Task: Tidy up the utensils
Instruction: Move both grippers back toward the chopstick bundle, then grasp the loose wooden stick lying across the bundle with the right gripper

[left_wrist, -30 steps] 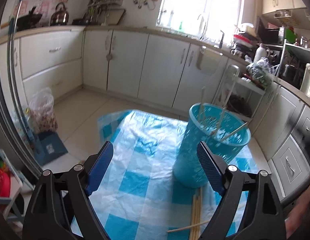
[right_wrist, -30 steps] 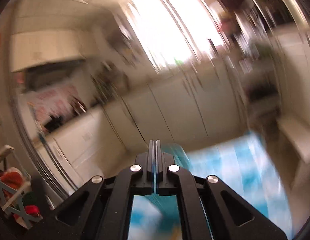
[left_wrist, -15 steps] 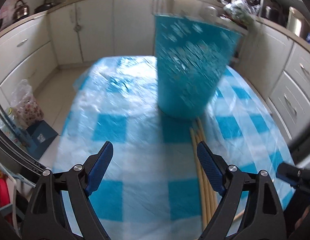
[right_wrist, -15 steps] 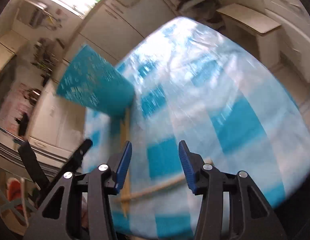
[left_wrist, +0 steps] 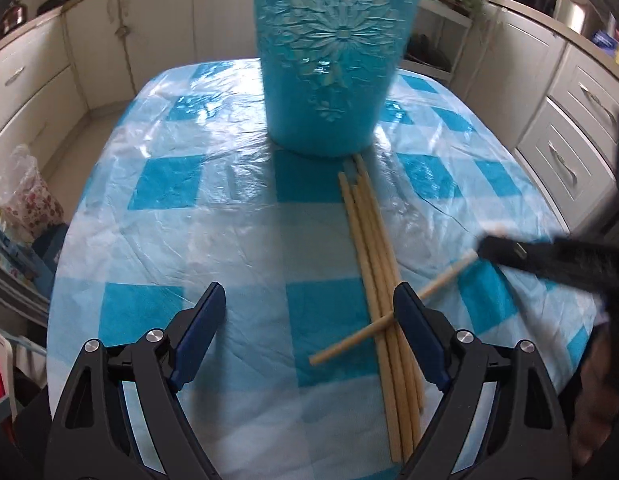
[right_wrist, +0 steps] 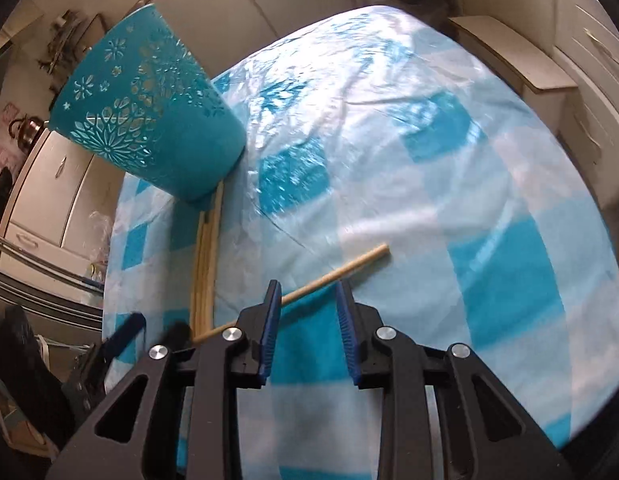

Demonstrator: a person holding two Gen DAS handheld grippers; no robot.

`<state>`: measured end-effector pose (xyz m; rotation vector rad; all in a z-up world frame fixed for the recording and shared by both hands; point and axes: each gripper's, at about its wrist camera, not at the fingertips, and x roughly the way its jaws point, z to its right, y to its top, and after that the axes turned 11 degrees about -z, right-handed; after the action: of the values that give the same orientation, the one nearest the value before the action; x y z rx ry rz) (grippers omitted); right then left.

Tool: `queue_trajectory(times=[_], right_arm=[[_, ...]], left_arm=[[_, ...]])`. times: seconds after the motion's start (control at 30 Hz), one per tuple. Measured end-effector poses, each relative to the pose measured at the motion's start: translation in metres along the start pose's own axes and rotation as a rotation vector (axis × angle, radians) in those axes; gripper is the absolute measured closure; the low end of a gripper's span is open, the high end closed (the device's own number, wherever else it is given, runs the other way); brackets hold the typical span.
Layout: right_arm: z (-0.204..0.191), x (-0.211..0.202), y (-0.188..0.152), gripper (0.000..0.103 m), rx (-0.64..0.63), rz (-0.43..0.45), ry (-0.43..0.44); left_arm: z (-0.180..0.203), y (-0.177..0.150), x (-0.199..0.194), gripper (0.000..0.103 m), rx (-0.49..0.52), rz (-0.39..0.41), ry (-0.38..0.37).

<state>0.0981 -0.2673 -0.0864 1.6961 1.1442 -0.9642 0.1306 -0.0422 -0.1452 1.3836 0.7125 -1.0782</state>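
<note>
Teal basket [left_wrist: 329,60]: upright at the desk's [left_wrist: 169,220] far end. Chopstick bundle [left_wrist: 373,248]: lying just before it, one stray chopstick [right_wrist: 333,274] across. Left gripper [left_wrist: 309,312]: fingers wide apart, empty. Right gripper [right_wrist: 307,300]: fingers parted astride the stray chopstick.

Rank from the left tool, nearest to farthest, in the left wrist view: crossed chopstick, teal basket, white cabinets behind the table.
1. Crossed chopstick: lies across the bundle, by the left tool's right finger.
2. Teal basket: upright at the table's far end.
3. White cabinets: beyond the table, along the wall.
</note>
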Motion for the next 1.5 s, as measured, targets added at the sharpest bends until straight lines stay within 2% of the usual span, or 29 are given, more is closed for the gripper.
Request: queue_trajectory(times=[0.23,0.37,0.47,0.6,0.7,0.73,0.87,0.93,1.07,1.13,1.23,1.27,1.3,1.43,1.5], right_arm=[[-0.014,0.007,0.017,0.074,-0.072,0.004,-0.065],[-0.034,0.014,0.021,0.074,-0.224,-0.002,-0.200],[-0.048,0.023,0.025,0.073,-0.329,-0.016,-0.251],[-0.066,0.029,0.021,0.075,-0.595,-0.079,-0.319],[-0.067,0.028,0.021,0.075,-0.709,-0.123,-0.375],[-0.065,0.027,0.022,0.075,-0.703,-0.132,-0.379],[-0.050,0.023,0.027,0.074,-0.546,-0.137,-0.283],[-0.055,0.023,0.017,0.083,-0.603,-0.131,-0.270],[-0.066,0.020,0.012,0.086,-0.719,-0.177,-0.284],[-0.059,0.016,0.016,0.085,-0.700,-0.163,-0.335],[-0.052,0.015,0.020,0.082,-0.644,-0.151,-0.314],[-0.056,0.016,0.018,0.083,-0.657,-0.147,-0.318],[-0.058,0.016,0.018,0.089,-0.663,-0.149,-0.315],[-0.052,0.016,0.019,0.090,-0.657,-0.162,-0.315],[-0.057,0.021,0.018,0.091,-0.685,-0.153,-0.347]], left_arm=[[0.017,-0.006,-0.003,0.021,0.118,-0.002,-0.074],[0.025,-0.009,-0.009,0.021,0.181,-0.008,-0.231],[0.039,-0.013,-0.009,0.021,0.261,-0.032,-0.307],[0.036,-0.012,-0.013,0.021,0.254,-0.013,-0.291],[0.026,-0.006,-0.011,0.021,0.211,-0.005,-0.218],[0.022,-0.005,-0.010,0.021,0.200,-0.005,-0.203],[0.014,-0.001,-0.010,0.021,0.151,0.013,-0.122],[0.012,0.000,-0.011,0.021,0.139,0.030,-0.082],[0.002,0.000,-0.011,0.020,0.108,0.040,-0.042],[-0.004,0.002,-0.011,0.020,0.077,0.041,-0.039],[-0.008,0.005,-0.005,0.018,0.042,0.047,-0.029],[-0.009,0.005,-0.004,0.018,0.035,0.047,-0.025],[-0.010,0.006,-0.004,0.018,0.030,0.047,-0.022],[-0.012,0.007,-0.001,0.017,0.018,0.044,-0.008],[-0.011,0.007,-0.002,0.017,0.014,0.050,-0.001]])
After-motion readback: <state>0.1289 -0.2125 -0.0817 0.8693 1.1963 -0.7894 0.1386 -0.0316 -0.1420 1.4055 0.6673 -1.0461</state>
